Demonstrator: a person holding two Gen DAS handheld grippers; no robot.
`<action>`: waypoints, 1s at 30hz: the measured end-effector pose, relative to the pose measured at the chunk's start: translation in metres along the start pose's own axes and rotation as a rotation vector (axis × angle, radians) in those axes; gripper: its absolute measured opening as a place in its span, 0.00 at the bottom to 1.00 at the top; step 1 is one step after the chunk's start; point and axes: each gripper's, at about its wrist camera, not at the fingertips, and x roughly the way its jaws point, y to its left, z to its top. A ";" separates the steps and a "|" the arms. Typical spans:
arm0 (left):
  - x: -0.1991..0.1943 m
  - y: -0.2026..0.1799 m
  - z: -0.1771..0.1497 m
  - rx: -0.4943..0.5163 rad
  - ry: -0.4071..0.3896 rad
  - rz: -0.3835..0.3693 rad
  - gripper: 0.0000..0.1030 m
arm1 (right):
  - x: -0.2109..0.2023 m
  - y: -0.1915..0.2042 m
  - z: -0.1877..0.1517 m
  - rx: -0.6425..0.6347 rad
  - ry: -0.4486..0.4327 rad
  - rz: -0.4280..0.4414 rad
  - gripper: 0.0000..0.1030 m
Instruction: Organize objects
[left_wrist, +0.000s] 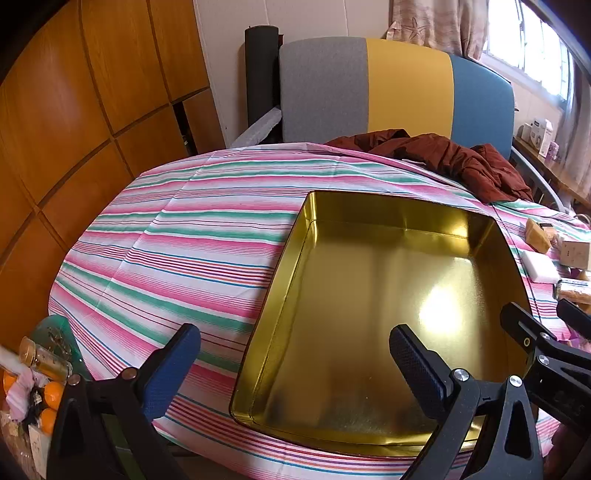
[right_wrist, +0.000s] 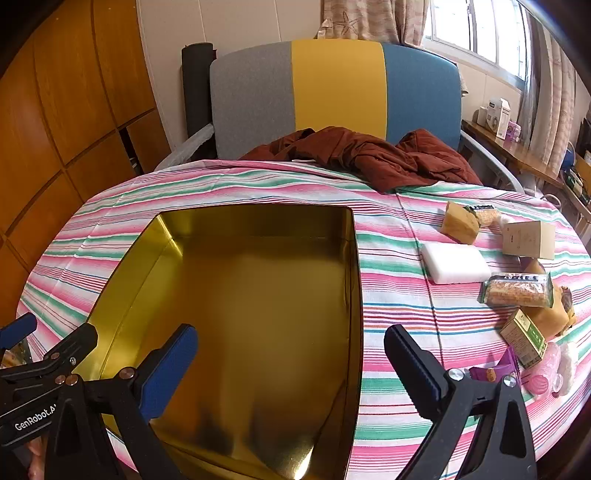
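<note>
While both grippers hang tilted downward over the bench (right_wrist: 229, 184), neither holds anything: the left gripper (left_wrist: 295, 362) has its fingers (left_wrist: 173, 365) spread wide, one over the striped tablecloth (left_wrist: 177, 251) and the other over the inside of the gold tin tray (left_wrist: 461, 221), with nothing between them. The right gripper (right_wrist: 291, 362) likewise has its fingers (right_wrist: 410, 365) spread wide; the left one is over the tray floor, the right one over the cloth just beside the tray's right wall. The tray (right_wrist: 354, 280) is a shallow rectangular metal tin, gold inside, lying flat on the cloth near the front edge, with nothing in it. The objects to organize lie in a loose cluster on the cloth to the right of the tray, apart from it: a white foam block (right_wrist: 456, 264) nearest the tray, a tan sponge-like wedge (right_wrist: 460, 221) behind it, a kraft cardboard box (right_wrist: 530, 240), a clear-wrapped snack bar (right_wrist: 517, 291), a small green-and-tan carton (right_wrist: 524, 338) and a pink ribbed item (right_wrist: 545, 373) at the front right. In the left wrist view only the near edge of this cluster shows, at the right border. A dark red garment (right_wrist: 369, 155) lies crumpled at the far edge of the bench against a chair back (right_wrist: 332, 92) in grey, yellow and blue. Wooden wall panels (left_wrist: 74, 110) fill the left side. At lower left of the left wrist view sit small oranges (left_wrist: 51, 391) and a little glass bottle (left_wrist: 44, 360), off the bench.
</note>
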 end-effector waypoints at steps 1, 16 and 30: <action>0.000 0.000 0.001 -0.001 0.001 0.000 1.00 | 0.000 0.000 0.000 0.000 0.002 -0.002 1.00; -0.003 0.000 0.000 -0.004 -0.003 0.000 1.00 | -0.001 0.000 0.000 -0.004 0.001 -0.001 1.00; -0.005 0.001 0.001 -0.006 -0.003 0.006 1.00 | -0.002 -0.002 -0.001 -0.002 0.000 -0.005 1.00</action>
